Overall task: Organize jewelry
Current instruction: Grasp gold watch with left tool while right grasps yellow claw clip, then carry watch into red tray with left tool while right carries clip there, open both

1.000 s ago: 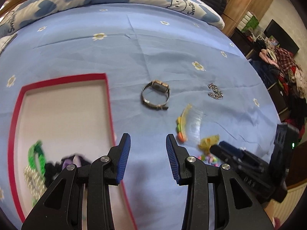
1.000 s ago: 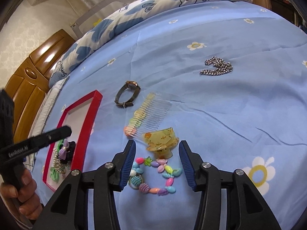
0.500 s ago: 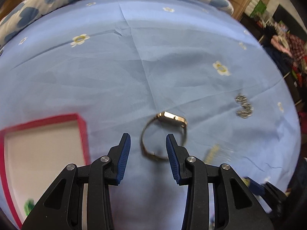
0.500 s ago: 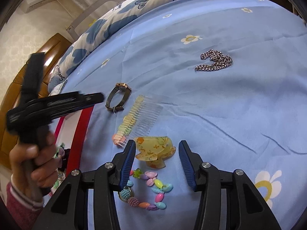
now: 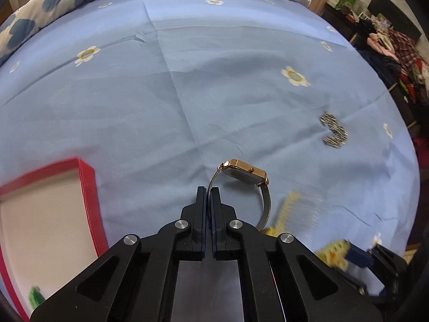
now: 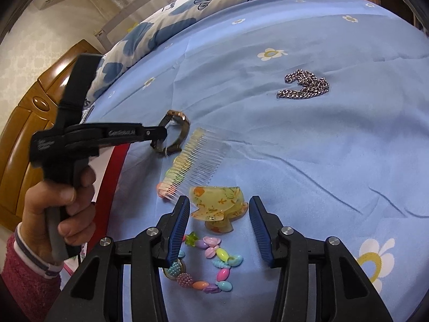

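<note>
Two tools were in view over the blue bed sheet (image 5: 187, 94): the left tool (image 5: 209, 191) was clamped on the mesh band of the gold watch (image 5: 245, 174), just beside the red-rimmed tray (image 5: 87, 187). The right tool (image 6: 218, 224) stood with its jaws apart around the yellow hair claw (image 6: 217, 201), with the bead bracelet (image 6: 209, 265) beneath it, the clear comb (image 6: 198, 158) near, and the silver chain (image 6: 304, 86) well apart.

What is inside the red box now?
In the left wrist view the red box shows a white floor and something green at its near edge. The left gripper covers the rest.
</note>
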